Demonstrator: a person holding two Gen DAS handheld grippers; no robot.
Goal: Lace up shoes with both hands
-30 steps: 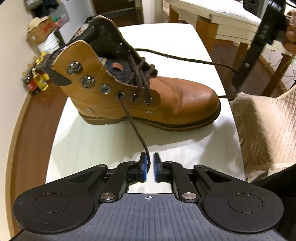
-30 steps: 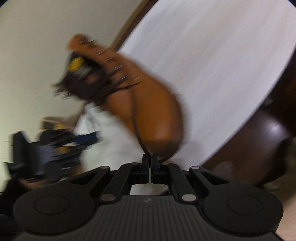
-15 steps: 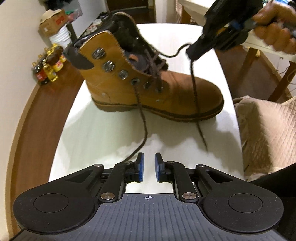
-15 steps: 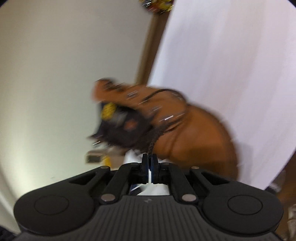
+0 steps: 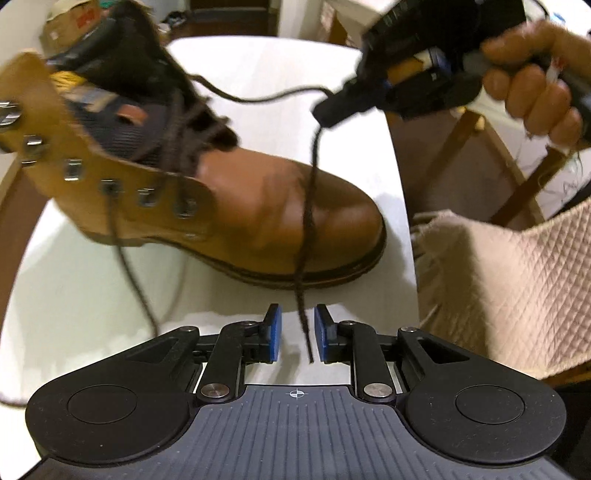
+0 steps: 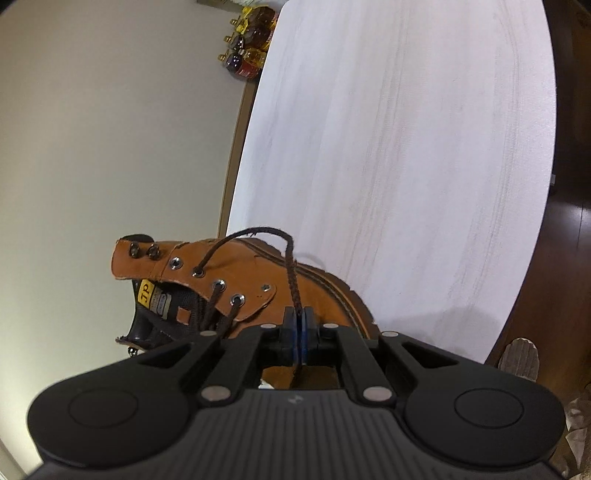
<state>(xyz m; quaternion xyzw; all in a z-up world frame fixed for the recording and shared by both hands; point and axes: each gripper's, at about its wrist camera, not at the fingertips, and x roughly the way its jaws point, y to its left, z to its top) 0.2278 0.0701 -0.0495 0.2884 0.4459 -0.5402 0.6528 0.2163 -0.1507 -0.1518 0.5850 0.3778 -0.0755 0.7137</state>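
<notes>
White desk (image 5: pixel 325 110), long and rounded at the corners, under everything; seen again in the right wrist view (image 6: pixel 406 147).

Quilted beige blanket (image 5: pixel 517 288) just off the desk's right edge in the left wrist view.

Tan leather boot (image 5: pixel 258 206) on the desk, toe toward the right of the left wrist view, tongue and dark lining open, metal eyelets and hooks up the ankle flap. Same boot (image 6: pixel 258 280) low in the right wrist view, a yellow label inside the collar.

Right gripper (image 5: pixel 325 112) above the boot's toe, held by a hand (image 5: pixel 532 81) at the upper right. Pressed together and pinching the dark brown lace (image 5: pixel 308 206); in its own camera (image 6: pixel 297 319) the pads closed on the braided lace (image 6: pixel 291 273), which arcs back to an eyelet on the flap.

Left gripper (image 5: pixel 295 330) low over the desk in front of the boot's sole, spread, jaws just been opening. Free tail of that same lace hanging from the right gripper across the toe cap and ending between the blue pads (image 5: pixel 274 332), touching neither as far as visible.

Second lace end (image 5: pixel 125 266) trailing from a lower eyelet down onto the desk at the left, blurred.

Cardboard box (image 5: pixel 70 26) beyond the boot, top left.

Cluster of small bottles (image 6: pixel 251 40) beside the far end of the desk in the right wrist view.
</notes>
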